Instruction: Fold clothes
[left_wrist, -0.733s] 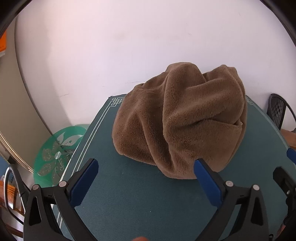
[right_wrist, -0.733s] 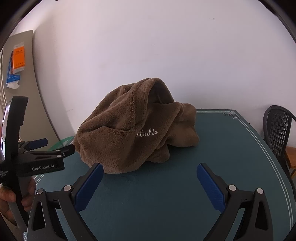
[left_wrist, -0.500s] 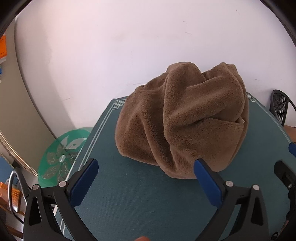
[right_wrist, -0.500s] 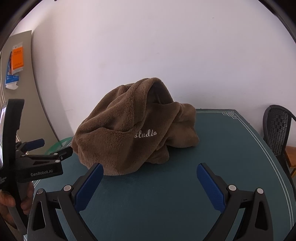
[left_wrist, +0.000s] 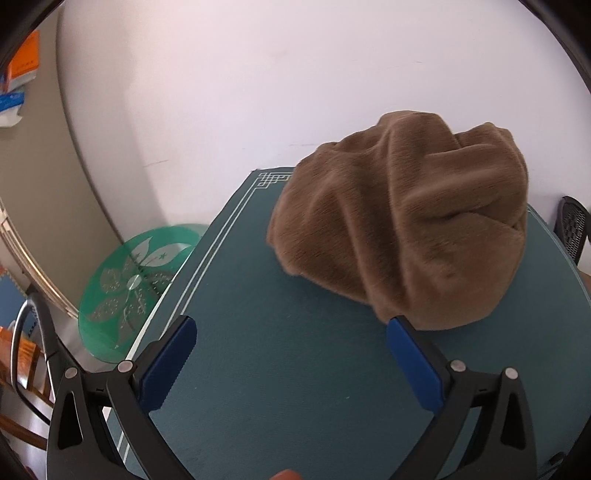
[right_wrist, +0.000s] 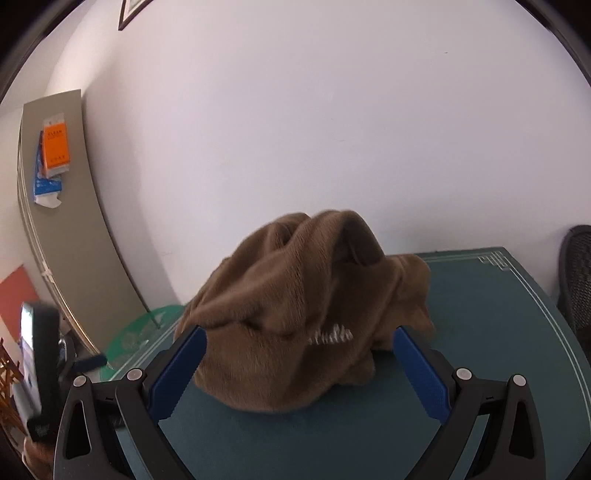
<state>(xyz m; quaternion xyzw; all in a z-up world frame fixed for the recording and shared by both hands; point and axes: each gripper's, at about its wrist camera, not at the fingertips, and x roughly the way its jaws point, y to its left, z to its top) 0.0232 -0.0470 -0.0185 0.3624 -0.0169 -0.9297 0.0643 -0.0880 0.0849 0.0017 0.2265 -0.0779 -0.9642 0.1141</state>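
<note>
White lettering (right_wrist: 331, 335) on the brown garment (right_wrist: 295, 314) blurs unreadably.

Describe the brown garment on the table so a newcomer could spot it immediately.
Find the dark teal table against the white wall. On it sits a crumpled brown fleece garment, heaped in a mound. It is the only thing lying there, with white stitched lettering on its front.

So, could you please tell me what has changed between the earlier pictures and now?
The right gripper has closed in on the brown fleece garment, and the left gripper has swung leftward. Nothing was grasped: both jaws remain wide open, and the garment stays heaped on the green table.
</note>
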